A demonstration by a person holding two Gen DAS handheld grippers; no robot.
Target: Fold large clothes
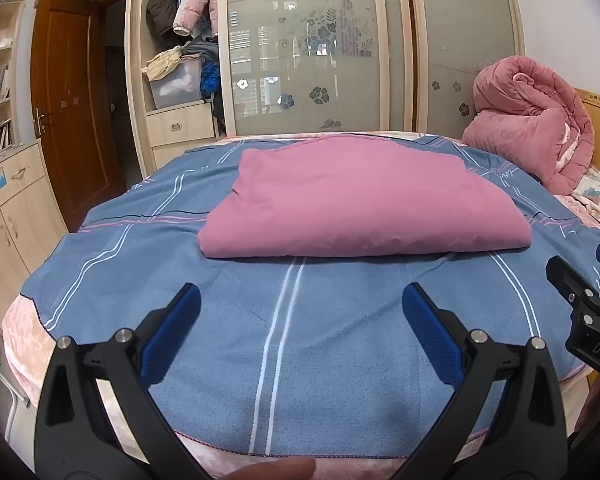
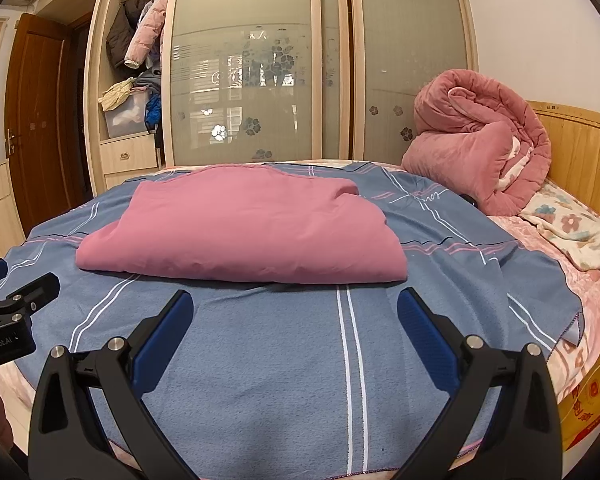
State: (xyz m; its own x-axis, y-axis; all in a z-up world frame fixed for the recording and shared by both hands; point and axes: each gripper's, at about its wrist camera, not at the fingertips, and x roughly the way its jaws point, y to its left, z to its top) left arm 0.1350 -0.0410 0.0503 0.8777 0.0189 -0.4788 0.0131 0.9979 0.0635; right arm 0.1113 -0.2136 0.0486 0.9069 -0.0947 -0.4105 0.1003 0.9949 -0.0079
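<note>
A pink garment (image 1: 356, 200) lies folded in a thick rectangle on the blue striped blanket (image 1: 284, 340) that covers the bed. It also shows in the right wrist view (image 2: 244, 232). My left gripper (image 1: 300, 300) is open and empty, held above the blanket in front of the garment's near edge, apart from it. My right gripper (image 2: 294, 308) is open and empty, also just short of the near edge. Each gripper shows at the edge of the other's view: the right one (image 1: 588, 304), the left one (image 2: 12, 312).
A rolled pink quilt (image 2: 480, 140) sits at the head of the bed by the wooden headboard (image 2: 580, 152), with a floral cloth (image 2: 572, 228) beside it. A wardrobe with sliding glass doors (image 1: 304, 52) stands behind the bed. A cabinet (image 1: 8, 216) and brown door (image 1: 68, 96) are at left.
</note>
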